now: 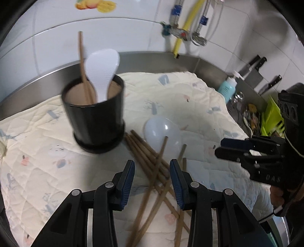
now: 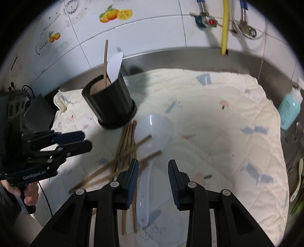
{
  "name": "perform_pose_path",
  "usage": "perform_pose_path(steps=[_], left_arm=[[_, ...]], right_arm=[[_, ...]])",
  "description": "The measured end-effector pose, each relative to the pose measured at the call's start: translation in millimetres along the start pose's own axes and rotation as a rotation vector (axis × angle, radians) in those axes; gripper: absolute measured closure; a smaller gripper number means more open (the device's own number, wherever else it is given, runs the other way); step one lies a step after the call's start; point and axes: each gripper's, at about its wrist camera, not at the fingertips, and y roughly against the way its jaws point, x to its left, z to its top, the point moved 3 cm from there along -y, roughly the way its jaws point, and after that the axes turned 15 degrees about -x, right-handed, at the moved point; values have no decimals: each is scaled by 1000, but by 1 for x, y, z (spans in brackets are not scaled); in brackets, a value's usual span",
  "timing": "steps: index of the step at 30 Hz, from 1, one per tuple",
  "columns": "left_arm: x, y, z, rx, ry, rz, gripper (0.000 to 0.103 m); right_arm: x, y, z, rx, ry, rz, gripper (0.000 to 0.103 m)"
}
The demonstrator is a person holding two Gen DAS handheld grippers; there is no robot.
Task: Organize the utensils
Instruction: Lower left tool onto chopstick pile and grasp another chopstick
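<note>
Both grippers part-open, empty, left gripper (image 1: 152, 169) over chopsticks (image 1: 150, 157), right gripper (image 2: 153, 171) over ladle (image 2: 150, 133), maybe touching.

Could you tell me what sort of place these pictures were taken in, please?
Most likely a home kitchen counter. A steel worktop meets a white tiled wall with plumbing valves, knives hang by it, and chopsticks lie beside a black utensil holder on a quilted cloth.

White glazed wall tiles (image 2: 152, 32) carry fruit stickers (image 2: 115, 15). Below them runs a stainless steel backsplash (image 2: 180, 57). A yellow hose (image 2: 225, 24) and valves (image 2: 207, 20) hang above the backsplash; right of it, knives (image 1: 254, 65) stand in a rack.
</note>
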Motion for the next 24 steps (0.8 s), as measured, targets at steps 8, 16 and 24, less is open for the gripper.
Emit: perform_pose_path(steps=[8,16,24], left_arm=[[-14,-51,-2,81,-64,-44,66],[-16,-87,-13,149,-100,-64,79],[-14,-100,-18,174,-121,-70,83]], right_arm=[[-6,2,-17,23,-53,-10,68],[-5,-1,-21,38,-83,-6,67],[6,-8,-20,49,-75,19,68]])
